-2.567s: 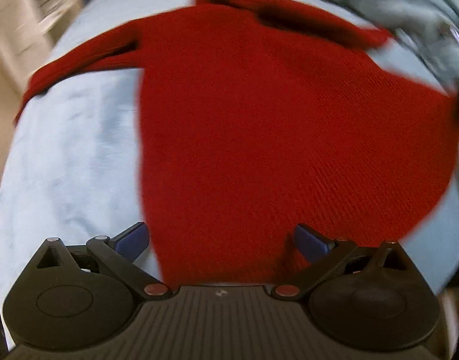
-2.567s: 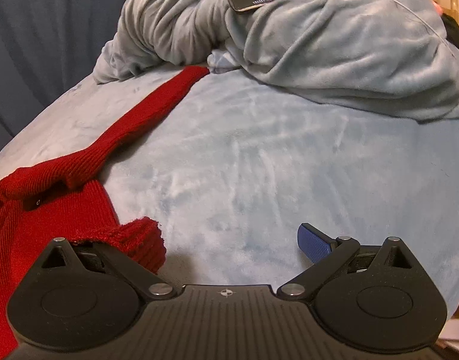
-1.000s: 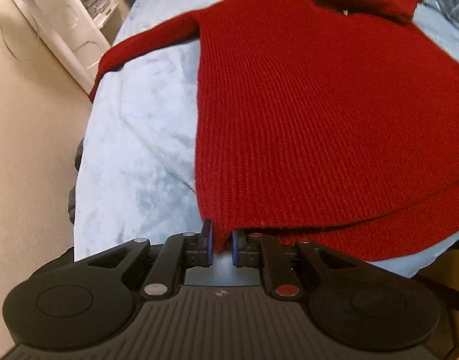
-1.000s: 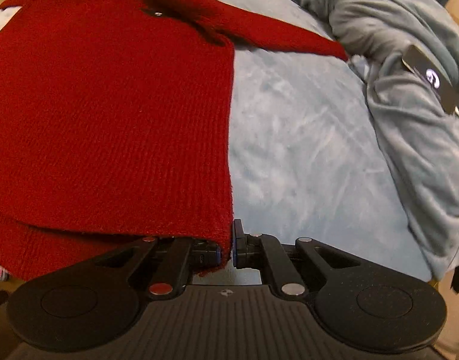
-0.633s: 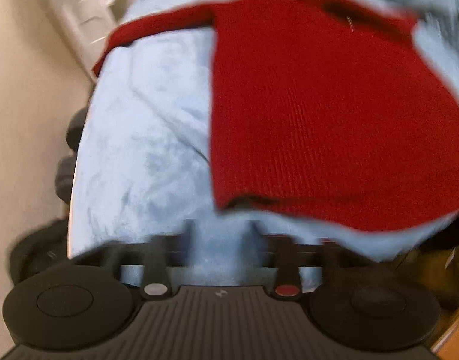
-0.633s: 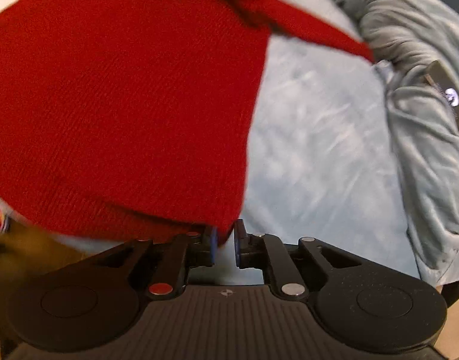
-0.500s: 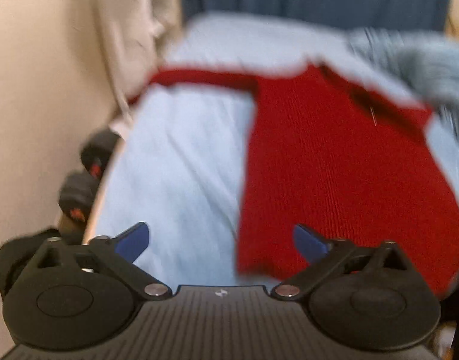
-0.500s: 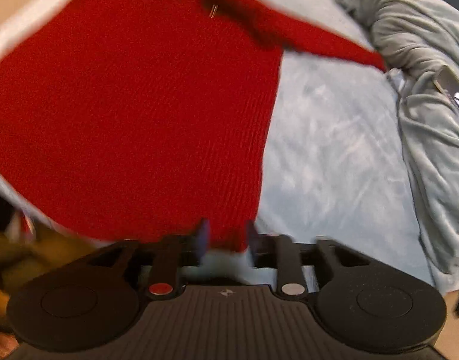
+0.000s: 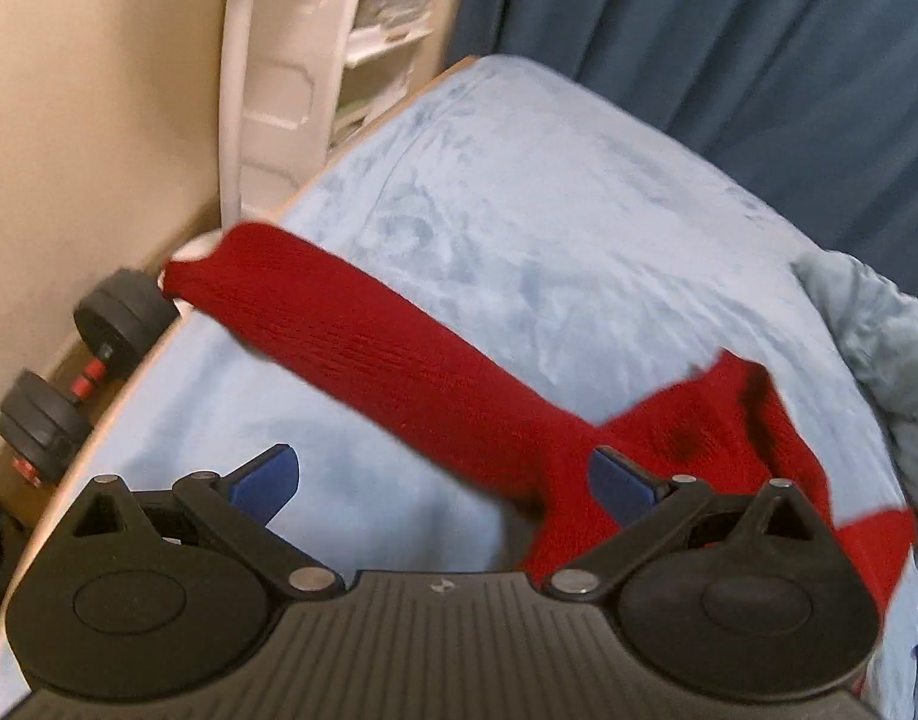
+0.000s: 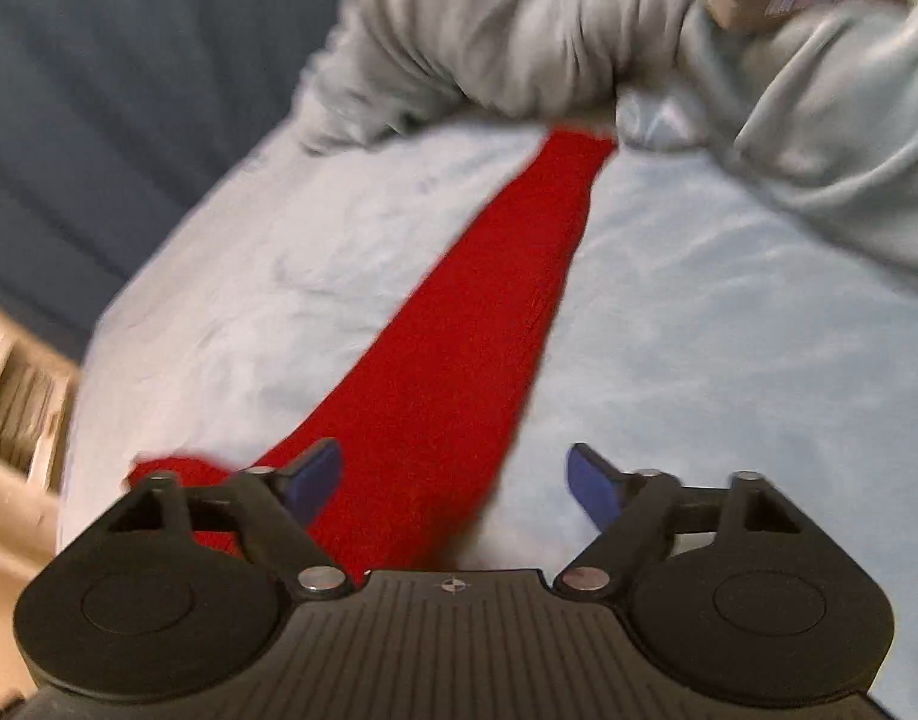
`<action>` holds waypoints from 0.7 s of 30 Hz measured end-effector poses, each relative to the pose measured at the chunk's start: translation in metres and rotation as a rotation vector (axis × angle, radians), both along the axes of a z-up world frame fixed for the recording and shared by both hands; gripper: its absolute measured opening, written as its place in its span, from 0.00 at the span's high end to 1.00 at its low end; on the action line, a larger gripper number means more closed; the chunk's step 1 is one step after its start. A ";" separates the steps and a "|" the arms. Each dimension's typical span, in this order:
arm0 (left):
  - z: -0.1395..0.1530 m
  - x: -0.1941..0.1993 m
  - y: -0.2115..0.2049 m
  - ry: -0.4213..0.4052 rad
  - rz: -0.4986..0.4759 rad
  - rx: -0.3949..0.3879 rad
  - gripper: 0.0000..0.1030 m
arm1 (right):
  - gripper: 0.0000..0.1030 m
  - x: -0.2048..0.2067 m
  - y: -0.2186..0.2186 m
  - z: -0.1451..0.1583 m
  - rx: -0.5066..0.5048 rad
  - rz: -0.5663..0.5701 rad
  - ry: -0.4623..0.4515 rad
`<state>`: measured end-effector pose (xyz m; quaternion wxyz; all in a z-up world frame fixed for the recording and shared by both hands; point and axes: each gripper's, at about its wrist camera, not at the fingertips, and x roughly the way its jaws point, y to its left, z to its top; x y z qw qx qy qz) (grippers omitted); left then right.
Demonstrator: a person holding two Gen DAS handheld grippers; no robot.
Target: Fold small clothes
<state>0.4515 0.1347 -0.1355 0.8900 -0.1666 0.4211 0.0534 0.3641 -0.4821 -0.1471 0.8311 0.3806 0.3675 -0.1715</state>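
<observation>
Both grippers let go of the hem they were pinching a second ago and now look up at the sleeves. Left gripper is spread wide, holding nothing, over the red sweater on the light blue bed. Right gripper is spread too, one sleeve running between its fingers toward the grey blanket. Dumbbell sits off the bed's edge by a white shelf unit.

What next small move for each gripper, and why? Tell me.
Probably lower each gripper onto its sleeve and close. The left gripper and right gripper are open and empty, and the red sweater's sleeves lie stretched outward, unfolded, on the blue bedcover.
</observation>
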 end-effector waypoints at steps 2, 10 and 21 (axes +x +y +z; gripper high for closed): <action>-0.025 0.019 0.003 0.041 0.029 -0.034 0.00 | 0.17 0.040 -0.007 -0.029 0.027 -0.038 0.083; -0.062 0.069 0.005 0.084 0.118 -0.144 0.00 | 0.91 0.088 0.015 -0.021 -0.238 0.065 -0.050; -0.067 0.096 0.032 0.109 0.210 -0.244 0.00 | 0.37 0.041 -0.033 -0.051 -0.396 -0.251 0.231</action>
